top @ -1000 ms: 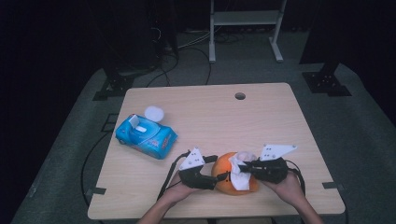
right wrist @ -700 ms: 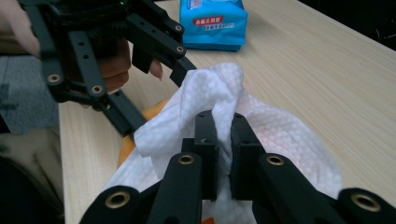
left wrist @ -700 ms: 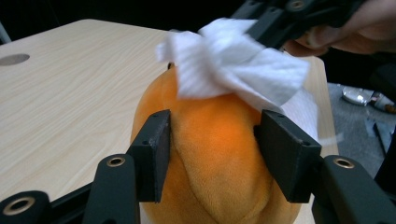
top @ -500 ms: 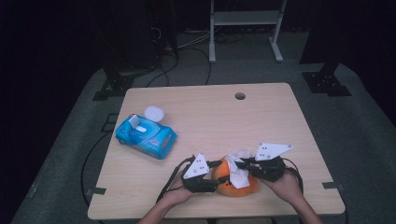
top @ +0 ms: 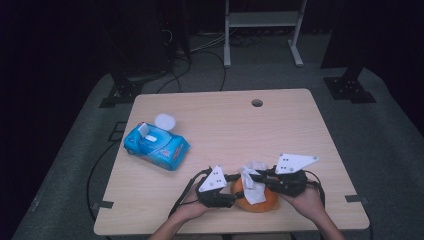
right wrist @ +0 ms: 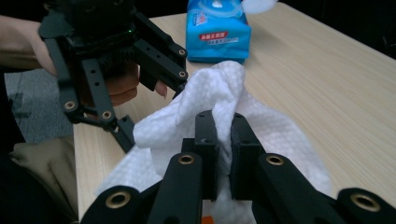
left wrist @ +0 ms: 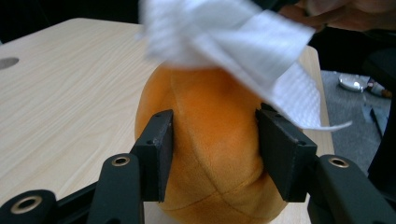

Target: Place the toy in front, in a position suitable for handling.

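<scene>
Two tongs: my left tongs [left wrist: 212, 154] have just been closing around the orange plush [left wrist: 210, 154]; my right tongs [right wrist: 223, 140], directly above it, pinch the white wipe [right wrist: 219, 88].

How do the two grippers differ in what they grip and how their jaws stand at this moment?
The left gripper has its jaws apart, pressing the sides of the orange plush toy; the right gripper has its jaws nearly together, pinching a fold of the white wipe. The left jaws have just been closing on the toy; the right grip is tight. The left one steadies the toy from the side; the right holds the wipe on top of it. Both meet at the toy near the table edge.
</scene>
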{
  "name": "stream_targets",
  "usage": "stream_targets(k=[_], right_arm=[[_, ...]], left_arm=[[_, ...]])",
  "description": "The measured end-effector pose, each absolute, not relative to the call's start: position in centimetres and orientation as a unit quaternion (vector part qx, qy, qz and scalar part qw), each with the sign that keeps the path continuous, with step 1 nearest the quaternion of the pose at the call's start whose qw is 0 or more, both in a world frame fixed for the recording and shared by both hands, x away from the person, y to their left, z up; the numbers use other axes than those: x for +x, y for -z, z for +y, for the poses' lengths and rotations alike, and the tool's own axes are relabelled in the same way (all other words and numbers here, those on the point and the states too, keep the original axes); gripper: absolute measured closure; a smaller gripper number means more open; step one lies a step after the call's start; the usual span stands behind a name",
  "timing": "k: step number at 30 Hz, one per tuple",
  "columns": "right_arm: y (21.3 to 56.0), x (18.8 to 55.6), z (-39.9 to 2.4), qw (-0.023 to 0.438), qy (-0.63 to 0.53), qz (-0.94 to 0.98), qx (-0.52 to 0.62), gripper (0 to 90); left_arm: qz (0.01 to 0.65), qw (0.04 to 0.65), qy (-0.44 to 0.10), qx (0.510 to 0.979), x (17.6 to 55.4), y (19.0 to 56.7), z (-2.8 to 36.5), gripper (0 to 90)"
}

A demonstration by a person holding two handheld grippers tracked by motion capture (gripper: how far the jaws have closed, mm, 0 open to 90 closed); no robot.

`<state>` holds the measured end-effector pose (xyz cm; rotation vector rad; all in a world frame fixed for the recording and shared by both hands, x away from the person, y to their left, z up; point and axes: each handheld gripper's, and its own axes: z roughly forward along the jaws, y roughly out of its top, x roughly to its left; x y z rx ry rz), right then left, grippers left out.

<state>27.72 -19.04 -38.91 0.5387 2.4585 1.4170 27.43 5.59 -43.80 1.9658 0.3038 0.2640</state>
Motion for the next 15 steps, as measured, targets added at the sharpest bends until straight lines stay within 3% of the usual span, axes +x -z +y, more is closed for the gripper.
stream_targets(k=[8, 15], right_arm=[[40.2, 29.2, -22.4, 0.136, -0.478, 0.833, 0.245, 83.5], [40.2, 28.5, -19.4, 0.122, -0.499, 0.833, 0.206, 83.5]], left_arm=[[0.118, 0.532, -0.126, 0.829, 27.3, 43.7, 5.6, 48.9], [0.091, 0.524, -0.144, 0.834, 26.5, 43.8, 5.1, 48.9]])
